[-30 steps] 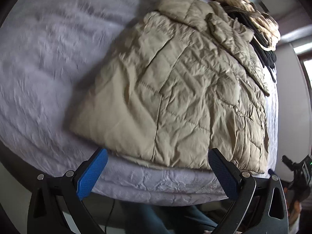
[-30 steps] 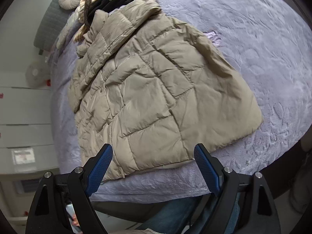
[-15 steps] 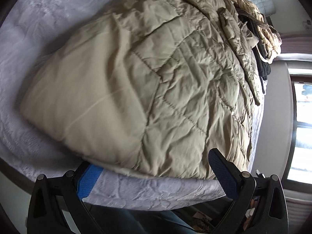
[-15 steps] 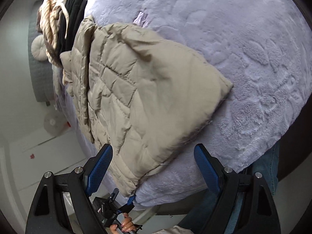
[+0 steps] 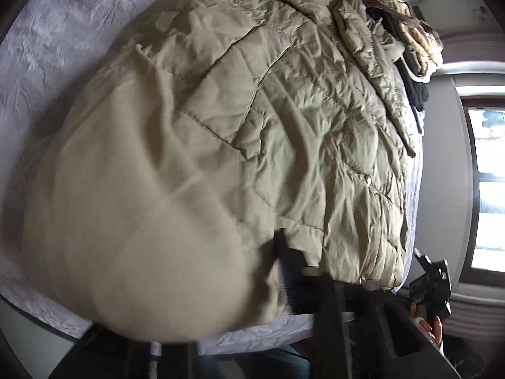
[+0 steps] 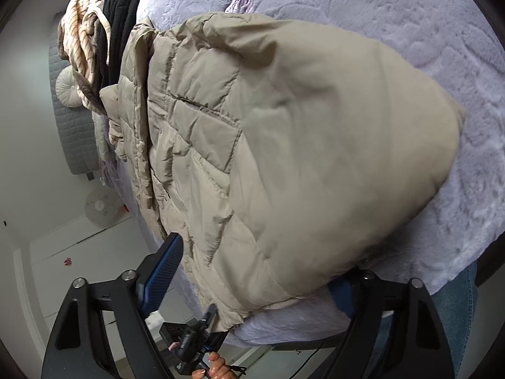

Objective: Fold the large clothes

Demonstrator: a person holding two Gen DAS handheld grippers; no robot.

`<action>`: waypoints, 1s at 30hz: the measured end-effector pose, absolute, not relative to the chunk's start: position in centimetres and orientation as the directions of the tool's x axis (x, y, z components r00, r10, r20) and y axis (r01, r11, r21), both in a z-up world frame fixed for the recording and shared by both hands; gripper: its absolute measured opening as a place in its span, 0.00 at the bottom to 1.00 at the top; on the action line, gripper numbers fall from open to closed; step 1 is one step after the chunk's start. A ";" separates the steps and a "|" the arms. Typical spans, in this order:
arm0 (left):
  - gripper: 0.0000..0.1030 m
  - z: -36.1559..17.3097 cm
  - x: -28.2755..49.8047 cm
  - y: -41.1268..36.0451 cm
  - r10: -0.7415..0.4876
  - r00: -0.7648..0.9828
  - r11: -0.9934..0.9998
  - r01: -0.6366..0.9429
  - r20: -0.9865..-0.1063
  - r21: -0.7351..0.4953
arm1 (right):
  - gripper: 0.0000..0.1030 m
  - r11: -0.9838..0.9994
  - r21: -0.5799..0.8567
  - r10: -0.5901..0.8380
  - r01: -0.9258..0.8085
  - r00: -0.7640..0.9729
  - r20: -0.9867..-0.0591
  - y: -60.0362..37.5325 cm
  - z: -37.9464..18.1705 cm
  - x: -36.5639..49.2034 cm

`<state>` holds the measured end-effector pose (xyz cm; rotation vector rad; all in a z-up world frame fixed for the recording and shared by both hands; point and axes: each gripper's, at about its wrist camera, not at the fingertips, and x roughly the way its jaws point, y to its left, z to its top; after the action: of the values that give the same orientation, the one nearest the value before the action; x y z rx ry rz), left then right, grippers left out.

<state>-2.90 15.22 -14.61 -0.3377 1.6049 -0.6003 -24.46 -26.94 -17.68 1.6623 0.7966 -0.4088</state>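
A large beige quilted puffer jacket (image 5: 252, 110) lies spread on a lavender textured bedspread (image 5: 63, 31); it also fills the right wrist view (image 6: 284, 142). My left gripper (image 5: 240, 303) is at the jacket's near hem; its jaws have closed in and the hem bunches between them, the left finger hidden under fabric. My right gripper (image 6: 252, 271) is open around the other part of the near hem; its left blue pad (image 6: 164, 268) shows and the right one is mostly hidden under the fabric.
A pile of clothes, striped cream (image 6: 82, 34) and black (image 6: 116, 15), lies at the far end of the bed. A round cushion (image 6: 68, 87) and grey headboard (image 6: 72, 132) are beyond. A window (image 5: 486, 189) is to the right. The bed edge runs just below both grippers.
Both grippers have moved forward onto the jacket's near hem. The left jaws have closed in on the fabric. The right gripper has rolled and the hem now lies between its open fingers.
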 end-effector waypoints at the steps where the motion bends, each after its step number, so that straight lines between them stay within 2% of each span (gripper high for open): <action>1: 0.16 -14.2 -2.8 15.5 -0.559 -0.125 0.808 0.140 -0.820 -0.572 | 0.48 -0.068 0.704 0.275 0.707 0.692 -0.668 -26.8 -17.6 -24.4; 2: 0.16 -13.6 -2.6 15.7 -0.568 -0.113 0.799 0.161 -0.815 -0.579 | 0.19 -0.055 0.692 0.270 0.720 0.678 -0.684 -26.6 -17.6 -24.4; 3: 0.13 -12.9 -2.4 15.7 -0.575 -0.105 0.791 0.181 -0.811 -0.584 | 0.11 -0.042 0.678 0.258 0.734 0.664 -0.702 -26.4 -17.4 -24.4; 11: 0.13 -6.6 0.4 15.0 -0.653 -0.026 0.719 0.294 -0.757 -0.630 | 0.09 0.094 0.740 0.199 0.666 0.715 -0.670 -26.4 -11.9 -23.1; 18: 0.13 -0.9 4.6 13.1 -0.682 0.110 0.709 0.343 -0.723 -0.616 | 0.09 0.331 0.755 0.186 0.566 0.746 -0.640 -29.7 -4.1 -17.0; 25: 0.13 4.1 9.9 8.5 -0.630 0.264 0.769 0.341 -0.730 -0.541 | 0.09 0.489 0.744 0.239 0.456 0.750 -0.617 -35.6 1.4 -7.8; 30: 0.13 4.5 14.1 4.3 -0.561 0.347 0.824 0.320 -0.751 -0.468 | 0.09 0.558 0.709 0.278 0.431 0.707 -0.650 -39.9 2.1 -1.1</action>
<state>14.13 4.26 4.52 -0.2560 1.0737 -0.5797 -1.12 -39.88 2.11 1.0037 0.8149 -0.1033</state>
